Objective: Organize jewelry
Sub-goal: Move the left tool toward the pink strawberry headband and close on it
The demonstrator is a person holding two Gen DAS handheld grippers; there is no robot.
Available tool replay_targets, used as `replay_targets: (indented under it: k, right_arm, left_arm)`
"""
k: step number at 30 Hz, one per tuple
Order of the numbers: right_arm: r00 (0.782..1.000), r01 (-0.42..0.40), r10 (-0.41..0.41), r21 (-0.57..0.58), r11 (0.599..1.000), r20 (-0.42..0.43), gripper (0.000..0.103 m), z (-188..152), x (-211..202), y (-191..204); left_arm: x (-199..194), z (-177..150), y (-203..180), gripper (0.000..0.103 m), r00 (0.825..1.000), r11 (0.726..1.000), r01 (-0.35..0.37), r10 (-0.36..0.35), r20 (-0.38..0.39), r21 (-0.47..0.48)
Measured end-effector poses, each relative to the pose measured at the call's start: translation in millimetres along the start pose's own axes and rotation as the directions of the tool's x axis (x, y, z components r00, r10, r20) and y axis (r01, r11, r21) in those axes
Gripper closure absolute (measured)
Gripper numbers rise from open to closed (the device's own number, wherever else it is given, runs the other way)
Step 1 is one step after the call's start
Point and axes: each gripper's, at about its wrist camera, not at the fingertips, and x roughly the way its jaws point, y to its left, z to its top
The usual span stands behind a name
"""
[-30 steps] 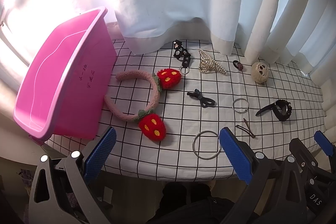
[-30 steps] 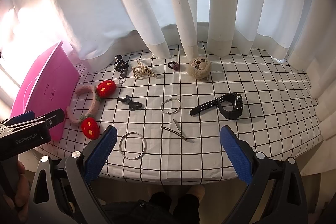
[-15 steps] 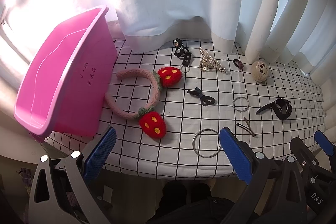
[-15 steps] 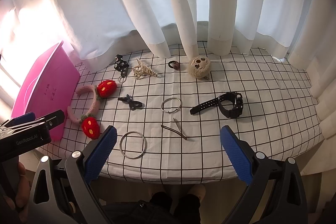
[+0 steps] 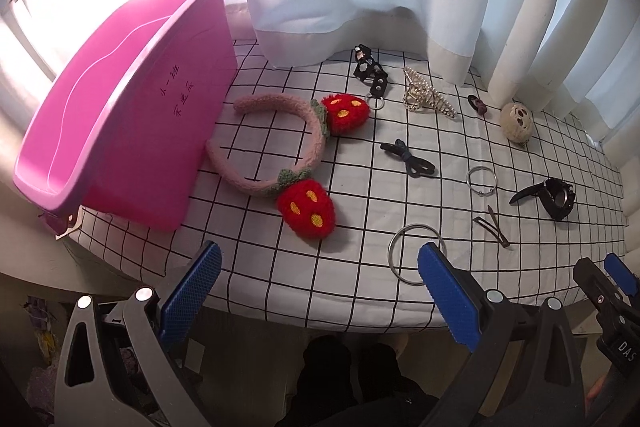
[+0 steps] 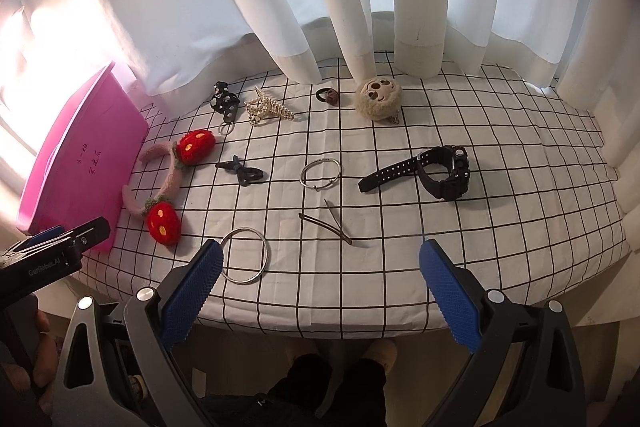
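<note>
A pink bin [image 5: 120,131] stands at the left of the checked tablecloth [image 5: 360,279], also in the right wrist view [image 6: 80,155]. A pink headband with red strawberries [image 5: 308,151] [image 6: 172,187] lies beside it. A large silver ring [image 5: 416,251] [image 6: 245,255], a smaller ring [image 6: 320,173], brown hairpins [image 6: 328,223], a black watch [image 6: 440,173], a black bow [image 6: 242,173], a pearl claw clip [image 6: 268,109] and a plush face [image 6: 378,97] lie spread out. My left gripper [image 5: 320,291] and right gripper [image 6: 320,287] are open and empty at the near table edge.
White curtains [image 6: 360,7] hang along the back of the table. A black strap with a keyring [image 6: 226,103] and a small dark hair tie [image 6: 328,95] lie near them. The table edge [image 6: 320,327] runs just beyond my fingers.
Both grippers have moved slightly forward and down toward the table; the objects look a little closer. Nothing on the table has moved.
</note>
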Motion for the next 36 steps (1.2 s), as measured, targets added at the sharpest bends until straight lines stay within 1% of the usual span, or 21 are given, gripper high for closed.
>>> replay_targets:
  k: [4, 9, 12, 16, 20, 24, 28, 32, 36]
  right_arm:
    - [0.999, -0.017, 0.017, -0.012, 1.0, -0.029, 0.009, -11.7, 18.0, -4.4]
    - [0.998, -0.02, 0.018, -0.027, 0.999, -0.064, 0.009, -24.4, 41.7, -13.5]
    - [0.998, -0.014, 0.012, -0.028, 1.0, -0.061, 0.009, -26.9, 53.8, -21.1]
    - [0.999, -0.006, 0.005, -0.027, 1.0, -0.037, 0.009, -24.1, 69.8, -27.5]
    - [1.0, 0.022, -0.023, -0.037, 0.999, -0.017, 0.009, -18.7, 88.0, -29.7]
    - [1.0, 0.01, -0.012, -0.064, 0.998, -0.028, 0.009, -12.5, 108.2, -26.9]
    - [0.999, 0.005, -0.008, -0.087, 0.996, -0.039, 0.009, -9.4, 123.2, -24.1]
    - [0.999, 0.012, -0.018, -0.116, 0.993, -0.046, 0.009, -8.7, 135.5, -20.6]
    - [0.999, 0.01, -0.017, -0.146, 0.989, -0.05, 0.009, -9.4, 144.0, -16.1]
  left_arm:
    - [17.4, -15.4, 11.0, 0.006, 1.0, 1.0, -0.026, 0.026, -0.009, -0.013]
    - [42.0, -29.2, 25.8, 0.006, 0.999, 0.998, -0.018, 0.017, -0.03, -0.055]
    - [57.4, -32.6, 30.3, 0.006, 0.999, 0.997, -0.021, 0.019, -0.027, -0.074]
    - [78.3, -27.5, 29.8, 0.006, 1.0, 0.996, -0.02, 0.018, -0.022, -0.092]
    - [95.4, -22.6, 27.0, 0.006, 1.0, 0.994, -0.007, 0.005, -0.019, -0.105]
    - [106.9, -26.0, 22.4, 0.006, 0.999, 0.995, 0.005, -0.009, -0.037, -0.104]
    - [113.5, -29.9, 17.7, 0.006, 0.999, 0.996, 0.0, -0.003, -0.036, -0.087]
    - [120.6, -24.6, 17.0, 0.006, 1.0, 0.996, -0.005, 0.003, -0.024, -0.084]
    - [129.8, -18.0, 16.0, 0.006, 1.0, 0.995, 0.004, -0.007, -0.028, -0.096]
